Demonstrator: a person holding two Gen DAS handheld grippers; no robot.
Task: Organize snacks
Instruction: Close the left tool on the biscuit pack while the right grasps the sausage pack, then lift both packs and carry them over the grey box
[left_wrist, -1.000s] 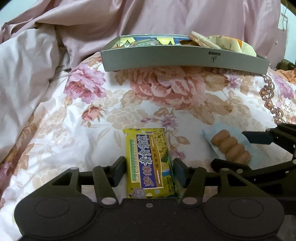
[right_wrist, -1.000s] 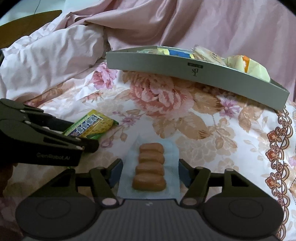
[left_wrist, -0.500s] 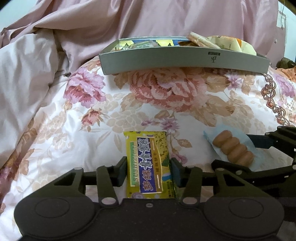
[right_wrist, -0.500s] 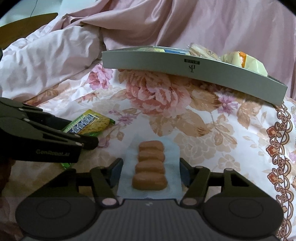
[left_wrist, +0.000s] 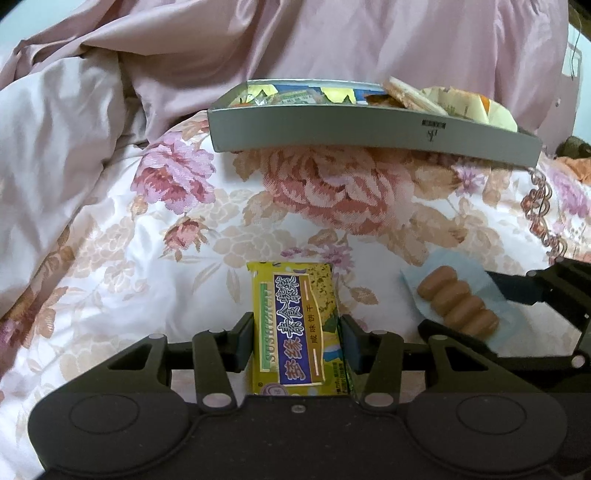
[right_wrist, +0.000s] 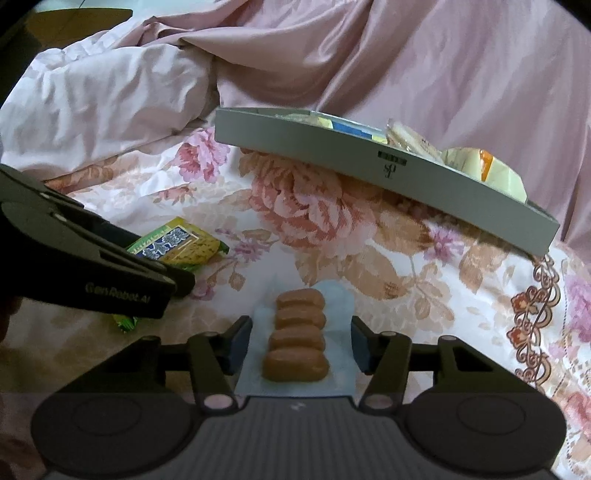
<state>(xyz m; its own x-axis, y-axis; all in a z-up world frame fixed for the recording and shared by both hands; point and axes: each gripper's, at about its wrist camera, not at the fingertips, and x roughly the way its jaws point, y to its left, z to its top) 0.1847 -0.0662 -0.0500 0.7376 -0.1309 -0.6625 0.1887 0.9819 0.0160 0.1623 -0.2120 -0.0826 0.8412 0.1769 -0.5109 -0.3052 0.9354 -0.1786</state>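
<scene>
Here both grasps are being set on the floral bedspread (left_wrist: 110, 280): the left gripper (left_wrist: 297, 338) pinches the yellow biscuit packet (left_wrist: 293, 325), the right gripper (right_wrist: 299, 345), jaws just closing, brackets the pale-blue sausage pack (right_wrist: 297, 339) loosely, and next comes lifting both toward the grey tray (left_wrist: 369, 131).

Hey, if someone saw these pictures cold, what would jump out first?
The yellow packet on the flowered quilt, pinched between the left gripper fingers. Beside it, the right gripper has been closing around a clear pack of brown rolls. Behind both sits a grey tray heaped with snacks.
</scene>
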